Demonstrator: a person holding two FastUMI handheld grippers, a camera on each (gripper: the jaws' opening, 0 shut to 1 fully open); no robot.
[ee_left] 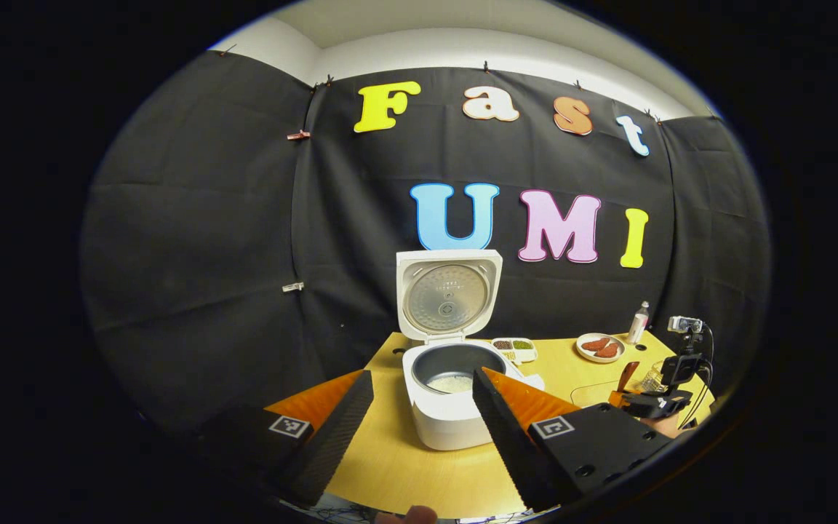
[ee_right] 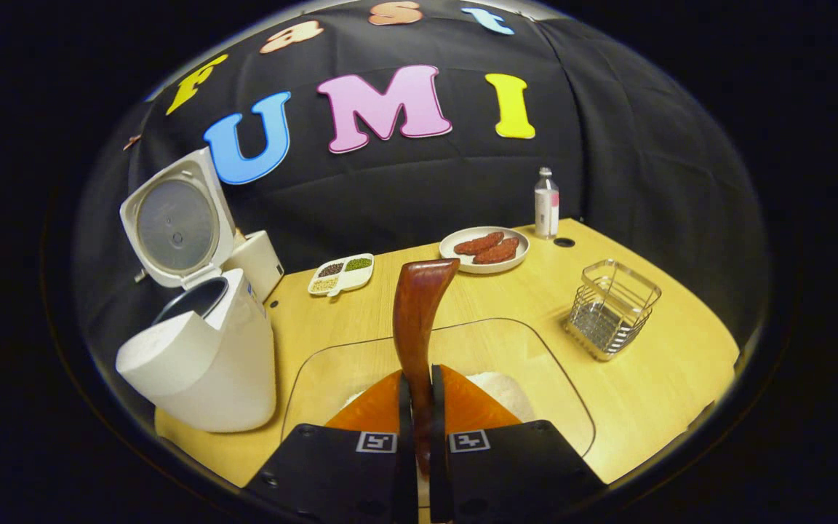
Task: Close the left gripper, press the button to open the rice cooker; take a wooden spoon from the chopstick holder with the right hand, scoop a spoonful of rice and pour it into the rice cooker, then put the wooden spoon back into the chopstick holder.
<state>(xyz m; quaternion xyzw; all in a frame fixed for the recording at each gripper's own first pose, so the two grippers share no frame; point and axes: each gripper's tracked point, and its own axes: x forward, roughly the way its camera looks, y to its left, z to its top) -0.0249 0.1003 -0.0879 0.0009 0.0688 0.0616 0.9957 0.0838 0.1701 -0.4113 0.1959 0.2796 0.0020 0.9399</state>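
Both face table (ee_left: 404,466) (shared cooker (ee_right: 201,349)).

Each gripper carries flat black plates with round screw holes and a small square black-and-white marker at the base of each finger. The left gripper (ee_left: 423,418) has wedge-shaped fingers with ridged inner faces. The right gripper (ee_right: 420,407) has a small camera and looping black cables.

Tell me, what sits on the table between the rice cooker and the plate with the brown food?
A small divided tray of beans sits between the rice cooker and the plate; the right gripper view shows it.
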